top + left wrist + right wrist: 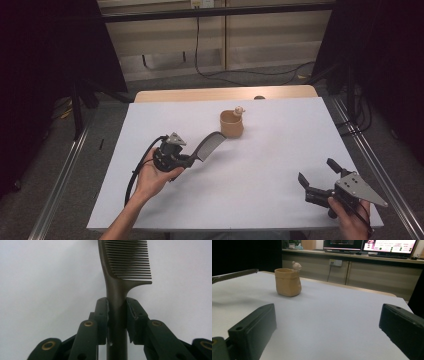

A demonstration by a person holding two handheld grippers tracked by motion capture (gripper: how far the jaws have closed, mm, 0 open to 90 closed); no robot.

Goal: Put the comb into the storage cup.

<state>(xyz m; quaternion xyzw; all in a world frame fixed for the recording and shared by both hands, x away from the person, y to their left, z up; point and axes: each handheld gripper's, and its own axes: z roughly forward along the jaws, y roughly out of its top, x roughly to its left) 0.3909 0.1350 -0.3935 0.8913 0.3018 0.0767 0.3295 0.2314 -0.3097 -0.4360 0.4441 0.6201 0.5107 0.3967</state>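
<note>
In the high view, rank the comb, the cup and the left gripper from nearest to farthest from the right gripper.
From the right gripper, at the table's near right:
1. Cup, beyond it, toward the table's middle.
2. Comb, left of the cup, its tip near the cup; close to call against the cup.
3. Left gripper, far left, shut on the comb's handle.

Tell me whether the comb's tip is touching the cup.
Apart. In the right gripper view, bare table shows between the comb tip and the cup; the high view alone leaves it unclear.
</note>
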